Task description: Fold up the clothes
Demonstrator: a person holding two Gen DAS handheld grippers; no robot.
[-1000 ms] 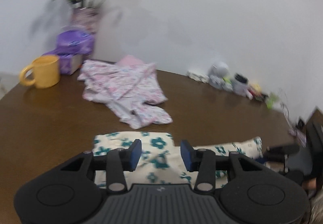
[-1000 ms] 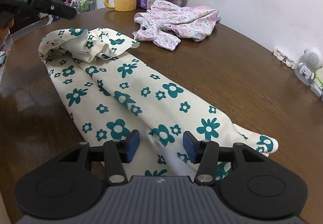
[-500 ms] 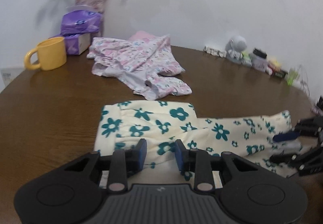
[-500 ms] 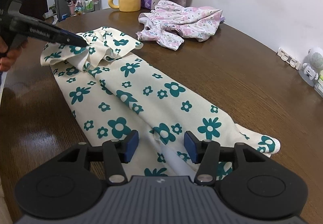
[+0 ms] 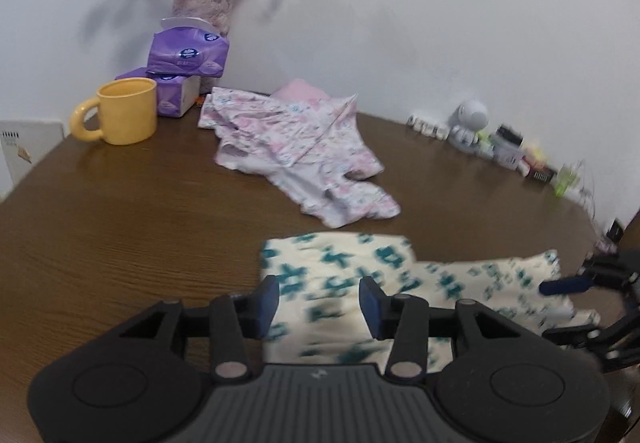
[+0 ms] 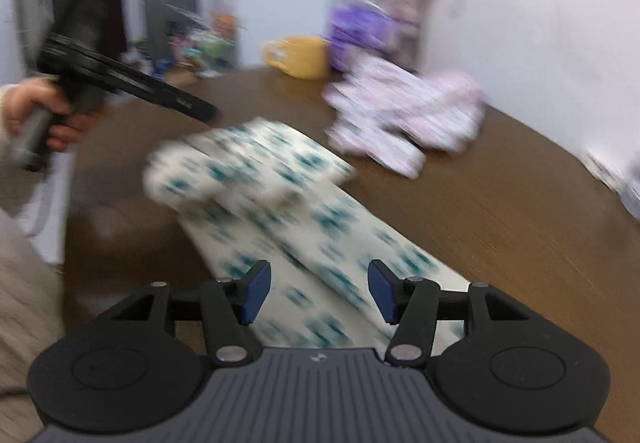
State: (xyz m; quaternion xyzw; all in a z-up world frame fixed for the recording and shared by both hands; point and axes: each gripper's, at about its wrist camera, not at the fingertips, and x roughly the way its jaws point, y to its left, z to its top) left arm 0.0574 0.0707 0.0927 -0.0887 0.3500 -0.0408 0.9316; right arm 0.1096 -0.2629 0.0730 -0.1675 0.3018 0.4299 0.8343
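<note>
blurring hides cream floral garment (image 5: 340, 275); left tool (image 5: 319, 301), right tool (image 6: 319, 293) both opening, gripping nothing.

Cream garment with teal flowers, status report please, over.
Left gripper and right gripper both opening, pads off cloth. Cream teal-flowered garment lies lengthwise on brown wooden table, unheld. Pink floral garment lies beyond, apart.

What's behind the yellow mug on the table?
Behind the yellow mug sit two stacked purple tissue packs, with a vase of flowers against the wall. The mug covers part of the lower pack; anything behind that part is hidden.
</note>
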